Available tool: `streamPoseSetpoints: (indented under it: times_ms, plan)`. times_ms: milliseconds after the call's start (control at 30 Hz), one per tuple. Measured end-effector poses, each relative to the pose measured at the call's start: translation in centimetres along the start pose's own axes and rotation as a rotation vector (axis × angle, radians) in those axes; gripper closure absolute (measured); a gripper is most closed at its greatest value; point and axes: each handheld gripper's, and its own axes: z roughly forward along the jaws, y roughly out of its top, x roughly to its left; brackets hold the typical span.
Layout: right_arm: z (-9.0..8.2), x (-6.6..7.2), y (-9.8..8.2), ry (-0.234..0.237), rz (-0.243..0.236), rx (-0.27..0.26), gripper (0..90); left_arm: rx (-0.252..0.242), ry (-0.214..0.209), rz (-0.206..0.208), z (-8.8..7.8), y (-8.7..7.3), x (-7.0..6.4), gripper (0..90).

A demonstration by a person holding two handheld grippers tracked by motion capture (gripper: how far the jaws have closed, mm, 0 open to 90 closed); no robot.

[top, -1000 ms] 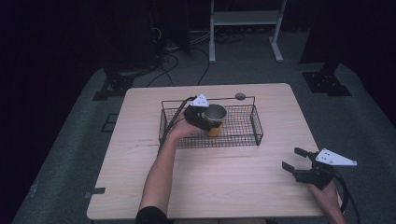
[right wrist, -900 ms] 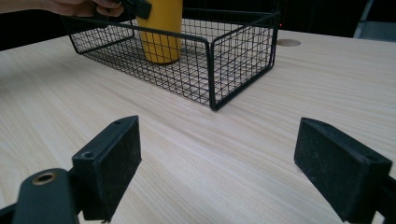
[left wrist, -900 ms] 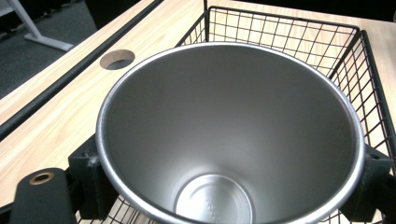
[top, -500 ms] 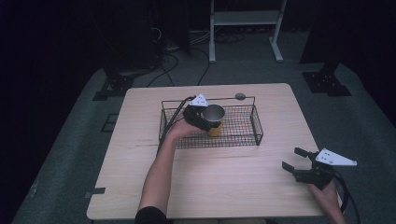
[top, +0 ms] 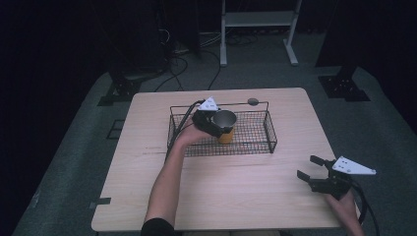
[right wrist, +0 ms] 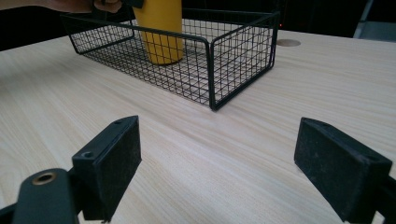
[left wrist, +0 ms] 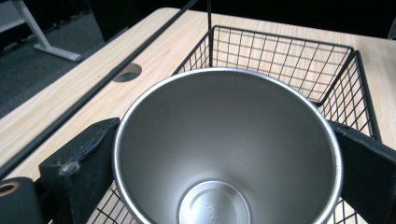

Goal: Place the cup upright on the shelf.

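Nothing has visibly moved since the earlier frames. On the pale wooden table [top: 231,187], the black wire basket [top: 255,135] sits toward 12 o'clock; inside it, the left gripper [top: 216,123] clamps the yellow steel-lined cup [top: 225,127]. Toward 4 o'clock the right gripper [top: 314,172] rests spread, empty. Releasing off-level could tip the cup against the mesh.

A dim lab or studio: pale wooden table [top: 231,191] on grey carpet [top: 74,162], black equipment stands [top: 344,83], loose floor cables [top: 182,64].
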Motion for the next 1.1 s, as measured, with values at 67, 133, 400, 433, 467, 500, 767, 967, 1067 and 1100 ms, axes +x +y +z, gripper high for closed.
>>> streamPoseSetpoints:
  times_ms: [67,133,400,433,467,500,767,967,1067,1100]
  plan:
    - [0.0,0.0,0.0,0.0,0.001,0.0,13.7,0.001,0.004,0.004,0.0,0.1,0.0,2.4]
    - [0.0,0.0,0.0,0.0,0.001,-0.001,13.7,-0.008,0.009,0.003,-0.2,0.2,0.0,2.4]
    - [0.0,0.0,0.0,0.0,-0.001,0.0,13.7,-0.041,0.016,0.007,-0.6,0.5,-0.1,2.0]
    - [0.0,0.0,0.0,0.0,-0.002,0.0,13.7,-0.047,0.02,0.009,-0.7,0.7,-0.1,2.0]
    - [0.0,0.0,0.0,0.0,-0.002,0.0,13.7,-0.047,0.02,0.009,-0.7,0.7,-0.1,2.0]
    - [0.0,0.0,0.0,0.001,-0.002,0.0,13.7,-0.051,0.021,0.009,-0.8,0.7,-0.2,2.0]
    - [0.0,-0.1,0.0,0.01,-0.003,0.0,13.7,-0.09,0.024,0.018,-1.4,1.4,-0.4,2.0]
    - [0.0,0.0,0.0,0.007,-0.005,0.004,13.7,-0.11,0.011,0.031,-1.8,1.9,-0.7,2.0]
    - [0.0,0.0,0.0,0.004,-0.005,0.006,13.7,-0.114,0.006,0.037,-2.0,2.0,-0.9,2.0]
    - [0.0,0.0,0.0,0.003,-0.004,0.006,13.7,-0.116,0.006,0.035,-2.0,2.0,-0.9,2.0]
